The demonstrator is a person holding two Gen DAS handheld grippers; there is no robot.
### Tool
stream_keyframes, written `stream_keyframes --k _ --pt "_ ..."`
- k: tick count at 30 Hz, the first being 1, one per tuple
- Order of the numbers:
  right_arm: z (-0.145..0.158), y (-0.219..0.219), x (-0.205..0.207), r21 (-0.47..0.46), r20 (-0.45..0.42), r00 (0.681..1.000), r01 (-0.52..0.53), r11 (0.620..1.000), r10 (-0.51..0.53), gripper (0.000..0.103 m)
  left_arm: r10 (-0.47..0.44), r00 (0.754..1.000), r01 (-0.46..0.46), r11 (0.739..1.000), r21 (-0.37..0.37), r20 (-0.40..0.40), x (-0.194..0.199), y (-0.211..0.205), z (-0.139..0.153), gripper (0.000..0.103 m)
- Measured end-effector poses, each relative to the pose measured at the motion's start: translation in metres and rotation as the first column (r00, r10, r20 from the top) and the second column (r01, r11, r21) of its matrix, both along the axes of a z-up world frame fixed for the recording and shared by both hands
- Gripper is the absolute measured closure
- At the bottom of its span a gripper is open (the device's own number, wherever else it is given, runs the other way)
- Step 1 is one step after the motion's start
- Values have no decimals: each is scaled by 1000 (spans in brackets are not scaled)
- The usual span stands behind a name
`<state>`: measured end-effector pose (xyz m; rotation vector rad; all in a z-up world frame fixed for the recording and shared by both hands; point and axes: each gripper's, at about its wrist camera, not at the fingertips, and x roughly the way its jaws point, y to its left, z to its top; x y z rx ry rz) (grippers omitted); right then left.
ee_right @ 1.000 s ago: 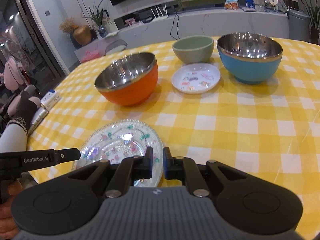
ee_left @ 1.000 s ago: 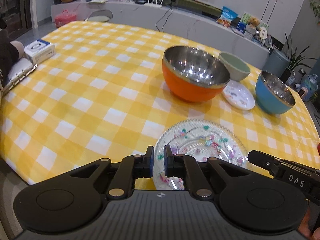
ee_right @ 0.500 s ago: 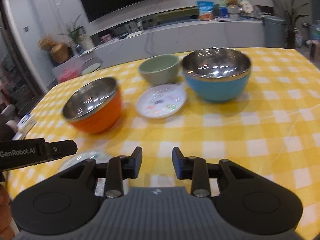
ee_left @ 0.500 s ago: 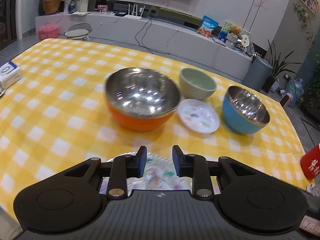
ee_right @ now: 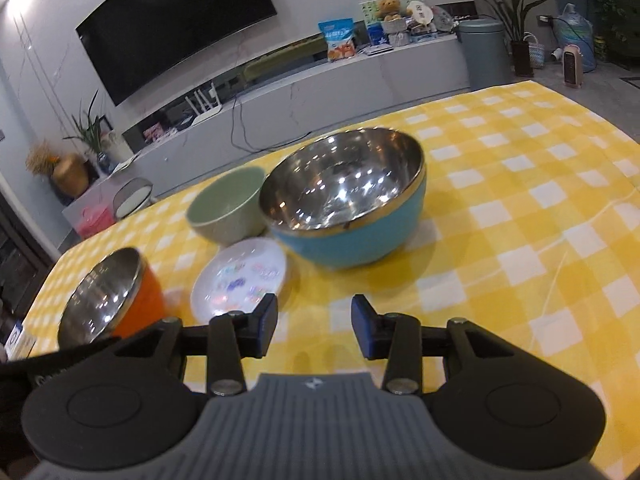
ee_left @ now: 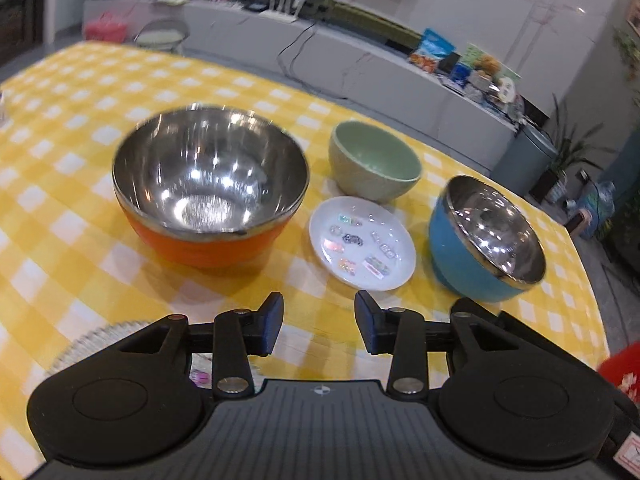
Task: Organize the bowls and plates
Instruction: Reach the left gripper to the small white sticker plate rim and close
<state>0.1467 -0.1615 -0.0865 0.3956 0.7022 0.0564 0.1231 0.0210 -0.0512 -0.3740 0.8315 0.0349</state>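
On the yellow checked table stand an orange steel-lined bowl [ee_left: 208, 188], a small green bowl [ee_left: 374, 160], a small white patterned plate [ee_left: 362, 242] and a blue steel-lined bowl [ee_left: 486, 240]. A clear glass plate [ee_left: 100, 338] lies at the near left, mostly hidden under my left gripper [ee_left: 319, 328], which is open and empty above the cloth. My right gripper [ee_right: 313, 330] is open and empty, in front of the white plate [ee_right: 240, 278] and the blue bowl [ee_right: 344, 208]. The green bowl [ee_right: 228, 208] and the orange bowl [ee_right: 112, 296] also show there.
The table's far edge runs just behind the bowls. A grey counter [ee_right: 360, 76] with snack bags and a bin [ee_right: 484, 52] stands beyond. A red object [ee_left: 624, 368] sits at the right edge. Bare cloth [ee_right: 540, 240] stretches right of the blue bowl.
Both grippers have opened from nearly shut to wide open. Both have moved forward over the table, away from the glass plate, toward the bowls.
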Motion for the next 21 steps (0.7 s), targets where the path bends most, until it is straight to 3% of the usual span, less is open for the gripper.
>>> stream_keyframes --k 4,8,15,21 --pt "-6 -4 7 33 -6 1000 7 999 -7 63 43 999 -43 997 -63 -8 6 2 -7 58" --pt "-11 -3 12 53 -3 1000 -6 999 6 63 65 998 -63 995 -78 23 10 3 -10 58" --pt "-17 -1 14 71 -9 1000 -24 997 25 64 96 995 -96 989 -110 0 30 3 -19 61" --pt "-17 1 13 57 -1 999 -35 998 35 63 109 994 -111 988 -108 -30 45 2 -22 75"
